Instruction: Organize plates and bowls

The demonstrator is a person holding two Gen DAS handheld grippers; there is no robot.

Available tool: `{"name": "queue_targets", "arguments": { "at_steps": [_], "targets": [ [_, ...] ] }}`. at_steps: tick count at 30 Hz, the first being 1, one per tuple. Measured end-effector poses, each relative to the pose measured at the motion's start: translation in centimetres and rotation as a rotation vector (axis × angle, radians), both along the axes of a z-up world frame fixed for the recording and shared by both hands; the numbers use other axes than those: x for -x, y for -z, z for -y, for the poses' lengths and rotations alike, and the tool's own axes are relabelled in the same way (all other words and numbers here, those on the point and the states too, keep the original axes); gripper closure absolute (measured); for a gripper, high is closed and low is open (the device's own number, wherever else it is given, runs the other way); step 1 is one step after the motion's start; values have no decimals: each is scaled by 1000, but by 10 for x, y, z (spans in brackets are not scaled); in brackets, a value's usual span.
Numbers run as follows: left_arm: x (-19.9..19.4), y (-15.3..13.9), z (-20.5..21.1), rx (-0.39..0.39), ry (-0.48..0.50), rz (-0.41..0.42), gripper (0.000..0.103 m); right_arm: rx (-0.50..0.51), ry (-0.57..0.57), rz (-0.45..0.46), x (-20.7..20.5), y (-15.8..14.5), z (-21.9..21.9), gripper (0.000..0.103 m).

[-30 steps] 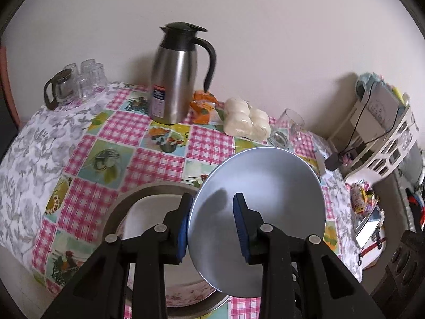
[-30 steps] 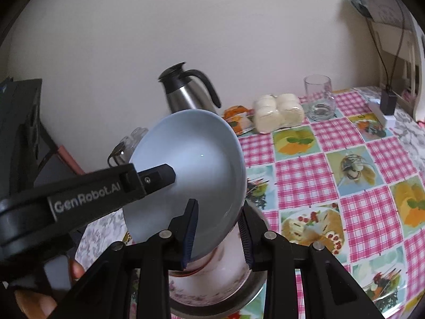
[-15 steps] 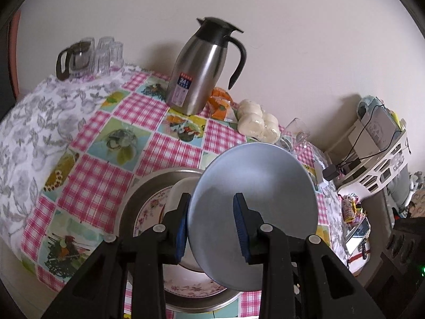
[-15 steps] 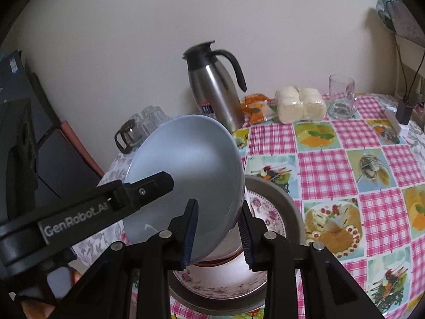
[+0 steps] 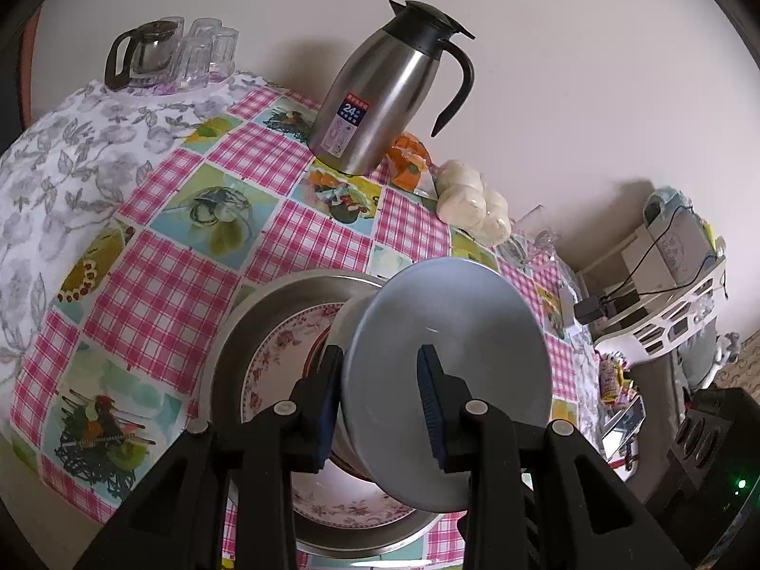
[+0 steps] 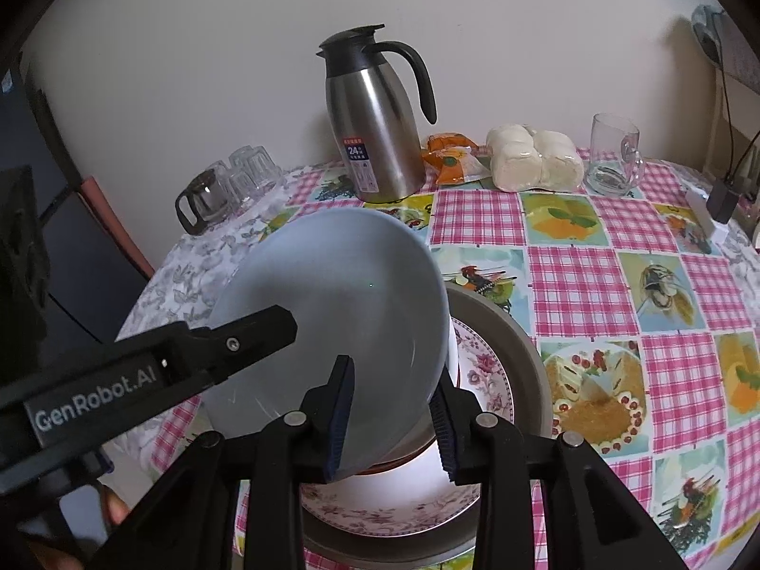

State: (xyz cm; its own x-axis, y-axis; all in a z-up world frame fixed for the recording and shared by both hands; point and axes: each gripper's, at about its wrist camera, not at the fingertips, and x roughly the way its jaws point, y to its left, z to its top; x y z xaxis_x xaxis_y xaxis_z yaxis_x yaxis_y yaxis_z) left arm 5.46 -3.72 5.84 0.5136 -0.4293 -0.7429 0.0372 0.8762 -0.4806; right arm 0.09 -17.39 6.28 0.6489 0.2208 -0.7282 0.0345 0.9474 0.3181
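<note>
The bowl (image 6: 332, 313) is a plain pale blue-grey, and the plate (image 6: 484, 370) below it is white with pink flowers and a thin red ring, lying in a dull grey metal tray (image 6: 527, 361). The tablecloth (image 6: 584, 285) is chequered pink and white, broken by squares with food pictures in green, yellow and pale blue, and beside it a second cloth (image 5: 71, 152) is white with grey leaves. The jug (image 6: 375, 137) is bare steel with a black lid and handle and a pink-and-blue label; next to it lie an orange packet (image 6: 449, 159) and cream-white buns (image 6: 534, 161), before an off-white wall (image 6: 213, 47).
</note>
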Motion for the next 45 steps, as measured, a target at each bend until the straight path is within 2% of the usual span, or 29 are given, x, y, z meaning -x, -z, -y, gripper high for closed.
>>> {"name": "queue_targets", "arguments": {
  "at_steps": [9, 13, 16, 21, 23, 24, 27, 28, 29, 32, 34, 37, 45],
  "targets": [
    [0, -2, -4, -9, -28, 12, 71, 27, 1, -2, -1, -2, -2, 65],
    [1, -3, -5, -3, -30, 24, 71, 60, 11, 19, 1, -7, -2, 50],
    [1, -6, -4, -13, -27, 35, 71, 72, 17, 59, 4, -16, 2, 49],
    [3, -8, -4, -28, -26, 41, 71, 60, 30, 64, 6, -20, 9, 46],
    [5, -11, -5, -30, -32, 50, 69, 60, 32, 64, 7, -20, 10, 36],
    [6, -11, -6, -33, -32, 53, 66, 61, 35, 64, 7, -20, 10, 33],
    [11, -13, -10, -61, -48, 64, 46, 64, 38, 67, 10, -21, 12, 27],
    [12, -14, -12, -72, -56, 68, 41, 64, 41, 66, 10, -21, 13, 22],
    [13, -14, -13, -83, -62, 68, 39, 66, 45, 63, 11, -20, 14, 18],
    [18, -14, -21, -116, -82, 72, 32, 76, 59, 58, 14, -19, 17, 15],
    [22, -13, -26, -139, -97, 77, 20, 72, 64, 55, 16, -18, 20, 11],
    [30, -9, -32, -175, -110, 84, 16, 70, 72, 59, 23, -18, 21, 4],
    [60, 8, -48, -221, -120, 76, 9, 66, 87, 68, 49, -16, 16, 0]
  ]
}}
